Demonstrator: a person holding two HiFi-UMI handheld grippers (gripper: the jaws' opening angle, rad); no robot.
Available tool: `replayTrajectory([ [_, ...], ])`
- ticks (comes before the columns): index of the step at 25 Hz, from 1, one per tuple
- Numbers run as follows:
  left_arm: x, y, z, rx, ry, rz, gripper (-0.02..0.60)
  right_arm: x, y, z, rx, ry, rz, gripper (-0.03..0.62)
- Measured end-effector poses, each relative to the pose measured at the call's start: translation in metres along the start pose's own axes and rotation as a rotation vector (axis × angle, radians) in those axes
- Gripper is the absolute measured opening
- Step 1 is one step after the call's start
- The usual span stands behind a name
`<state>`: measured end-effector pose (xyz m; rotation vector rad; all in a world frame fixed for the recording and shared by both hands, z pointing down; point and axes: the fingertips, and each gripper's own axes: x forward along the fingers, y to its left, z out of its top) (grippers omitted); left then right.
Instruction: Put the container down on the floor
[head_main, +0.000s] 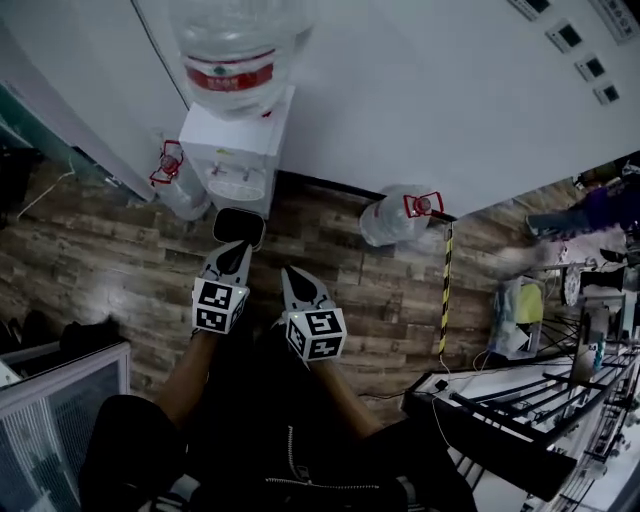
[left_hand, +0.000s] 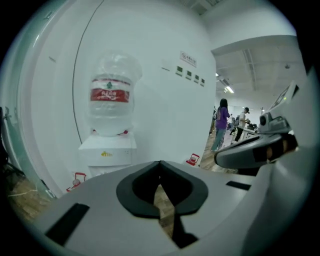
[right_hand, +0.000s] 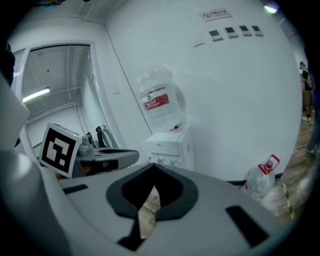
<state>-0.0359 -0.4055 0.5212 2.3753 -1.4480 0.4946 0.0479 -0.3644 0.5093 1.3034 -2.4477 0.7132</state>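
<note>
Since the left hand-held gripper (head_main: 239, 248) and right hand-held gripper (head_main: 289, 272) are pinched shut, empty, and the clear red-capped plastic container (head_main: 390, 218) lies on the wooden floor (head_main: 100, 255) at two o'clock, I'd steer clear of it.

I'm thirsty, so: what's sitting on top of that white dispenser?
A big clear water bottle with a red label sits on the dispenser. Its neck, sunk into the top, is hidden.

Red-handled clear container (head_main: 392, 222), white dispenser (head_main: 235, 140), wood-grain floor (head_main: 120, 270)
</note>
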Motion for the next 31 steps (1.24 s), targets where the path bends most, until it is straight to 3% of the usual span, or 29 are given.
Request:
replayTrajectory([
  [6,-0.016,0.019,0.045,0.081,-0.109,0.054,0.015,-0.018,0.008,0.056,-0.152,-0.129,0.007,0.011],
  [16,-0.046,0.002,0.084,0.113,-0.203,0.063,0.015,-0.055,0.024,0.069,-0.155,-0.19,0.01,0.011],
  [31,-0.04,0.002,0.08,0.108,-0.176,0.064,0.015,-0.054,0.025,0.058,-0.143,-0.162,0.041,0.009],
])
